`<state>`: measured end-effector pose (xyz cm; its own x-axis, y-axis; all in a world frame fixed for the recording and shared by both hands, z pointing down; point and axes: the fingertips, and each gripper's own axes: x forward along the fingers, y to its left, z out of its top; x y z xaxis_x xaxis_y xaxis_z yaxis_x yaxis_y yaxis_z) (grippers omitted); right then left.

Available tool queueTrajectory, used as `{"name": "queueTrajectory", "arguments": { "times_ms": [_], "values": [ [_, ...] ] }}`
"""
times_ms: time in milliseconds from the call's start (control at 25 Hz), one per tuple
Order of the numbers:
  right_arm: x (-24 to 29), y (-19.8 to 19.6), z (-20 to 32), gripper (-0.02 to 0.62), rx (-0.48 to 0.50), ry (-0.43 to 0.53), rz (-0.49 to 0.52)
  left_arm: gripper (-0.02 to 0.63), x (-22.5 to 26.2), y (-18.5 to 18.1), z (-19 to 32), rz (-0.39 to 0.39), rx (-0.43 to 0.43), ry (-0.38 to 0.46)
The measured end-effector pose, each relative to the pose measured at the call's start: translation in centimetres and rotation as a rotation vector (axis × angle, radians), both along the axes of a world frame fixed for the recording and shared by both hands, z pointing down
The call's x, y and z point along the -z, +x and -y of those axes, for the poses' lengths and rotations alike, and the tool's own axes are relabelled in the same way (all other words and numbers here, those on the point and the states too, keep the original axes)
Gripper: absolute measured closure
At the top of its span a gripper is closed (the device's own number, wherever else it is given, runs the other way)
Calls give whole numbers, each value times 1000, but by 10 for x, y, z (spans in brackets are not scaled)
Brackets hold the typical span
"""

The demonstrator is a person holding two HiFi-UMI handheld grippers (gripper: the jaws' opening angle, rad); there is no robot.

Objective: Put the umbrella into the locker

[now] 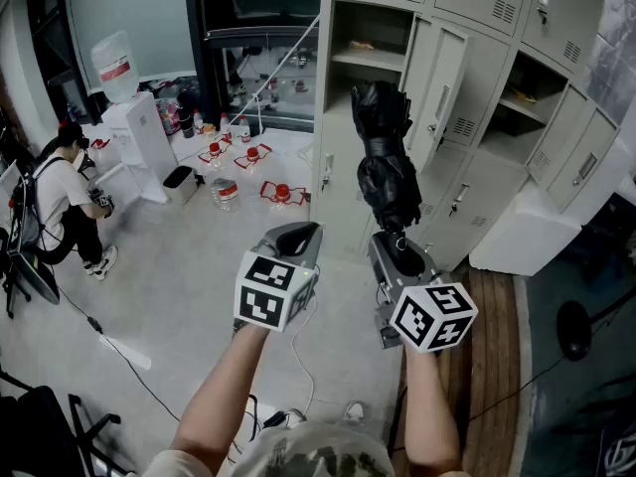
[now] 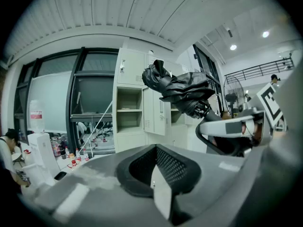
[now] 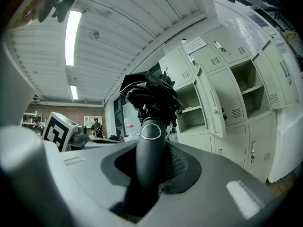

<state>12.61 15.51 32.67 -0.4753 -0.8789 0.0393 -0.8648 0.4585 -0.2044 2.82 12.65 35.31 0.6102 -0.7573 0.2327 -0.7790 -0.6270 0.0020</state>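
Observation:
The black folded umbrella (image 1: 384, 162) stands upright in front of the grey lockers (image 1: 477, 117). Its dark handle (image 3: 150, 150) is clamped between the jaws of my right gripper (image 1: 395, 248), which points level, with the bunched canopy (image 3: 149, 94) above it. My left gripper (image 1: 296, 237) floats just left of it, jaws shut with nothing between them. In the left gripper view the umbrella (image 2: 180, 90) hangs at upper right over the right gripper (image 2: 236, 126). An open locker compartment (image 1: 370, 43) with a shelf lies behind the umbrella, its door (image 1: 437, 87) swung to the right.
More locker bays stand open at the right (image 1: 527, 92). On the floor at left are a water dispenser (image 1: 134, 127), a small bin (image 1: 179, 182) and several red-capped bottles (image 1: 278, 192). A person (image 1: 65, 202) crouches at far left. Cables (image 1: 119, 351) trail across the floor.

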Motion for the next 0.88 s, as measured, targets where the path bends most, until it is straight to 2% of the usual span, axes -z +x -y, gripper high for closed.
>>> {"name": "queueTrajectory", "arguments": {
  "times_ms": [520, 760, 880],
  "values": [
    [1, -23, -4, 499, -42, -4, 3, 601, 3, -27, 4, -12, -41, 47],
    [0, -27, 7, 499, -41, -8, 7, 601, 10, -23, 12, -45, -103, 75],
    [-3, -28, 18, 499, -38, -11, 7, 601, 5, -18, 19, -16, -129, 69]
  ]
}}
